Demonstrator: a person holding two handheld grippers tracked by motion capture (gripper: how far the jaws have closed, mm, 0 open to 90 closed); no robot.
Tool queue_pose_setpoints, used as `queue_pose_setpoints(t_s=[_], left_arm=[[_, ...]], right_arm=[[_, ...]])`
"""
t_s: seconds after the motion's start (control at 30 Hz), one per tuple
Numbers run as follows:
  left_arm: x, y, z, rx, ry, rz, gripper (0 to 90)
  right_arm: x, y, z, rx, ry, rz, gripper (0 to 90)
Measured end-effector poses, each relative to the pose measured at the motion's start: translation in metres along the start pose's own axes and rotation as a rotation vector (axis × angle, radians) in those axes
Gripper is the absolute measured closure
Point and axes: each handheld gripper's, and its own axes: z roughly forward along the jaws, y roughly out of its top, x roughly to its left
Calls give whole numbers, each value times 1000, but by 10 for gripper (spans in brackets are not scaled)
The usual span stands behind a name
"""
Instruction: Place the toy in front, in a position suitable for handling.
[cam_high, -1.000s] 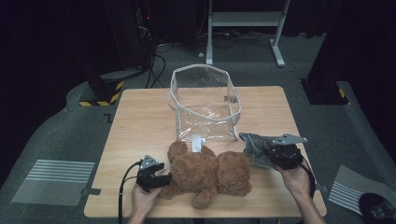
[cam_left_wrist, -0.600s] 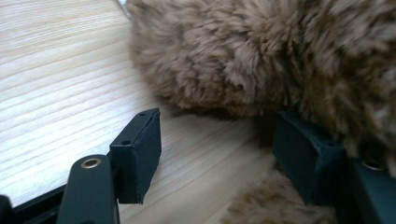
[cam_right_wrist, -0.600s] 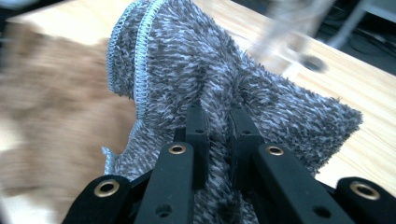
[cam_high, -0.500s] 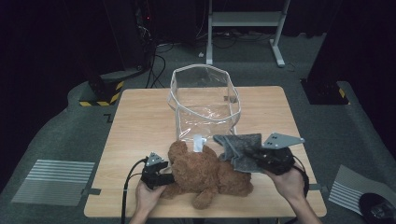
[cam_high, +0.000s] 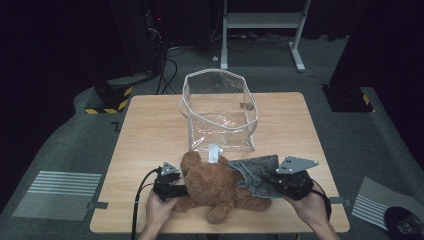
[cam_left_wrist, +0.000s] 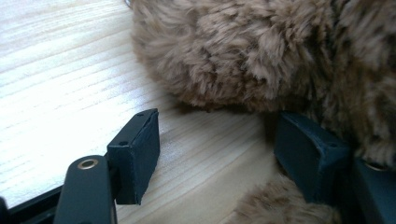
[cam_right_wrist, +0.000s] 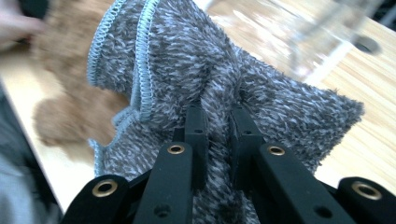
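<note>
A brown teddy bear (cam_high: 215, 185) lies on the wooden table (cam_high: 150, 130) near its front edge. My left gripper (cam_high: 176, 189) rests at the bear's left side, low on the table. In the left gripper view its jaws stand apart (cam_left_wrist: 217, 135) with bare wood between them, and the bear's fur (cam_left_wrist: 261, 56) lies just ahead and brushes the right jaw. My right gripper (cam_high: 270, 184) is shut on a grey fleece cloth (cam_high: 255, 172), which hangs over the bear's right side. In the right gripper view the pads (cam_right_wrist: 217, 116) pinch a bunched fold of the cloth (cam_right_wrist: 187, 60).
A clear plastic bag (cam_high: 220, 115) stands open just behind the bear, in the middle of the table. A white tag (cam_high: 214, 152) hangs at its front. Bare table lies to the left and right of the bag. The floor around is dark, with cables and a stand behind.
My right gripper has carried the grey cloth leftward and a little up, from the table's right side to over the bear. The left gripper has stayed in place.
</note>
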Motion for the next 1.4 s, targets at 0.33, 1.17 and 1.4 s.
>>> queue_pose_setpoints(t_s=[0.33,1.17,1.4], left_arm=[[0,1,1,7,-1,9,309],[1,-2,0,-3,5,8,300],[0,-2,0,-3,6,6,301]], right_arm=[[-22,14,-4,-60,-7,47,804],[-35,5,-1,-49,-27,54,804],[-15,11,5,-51,31,24,804]])
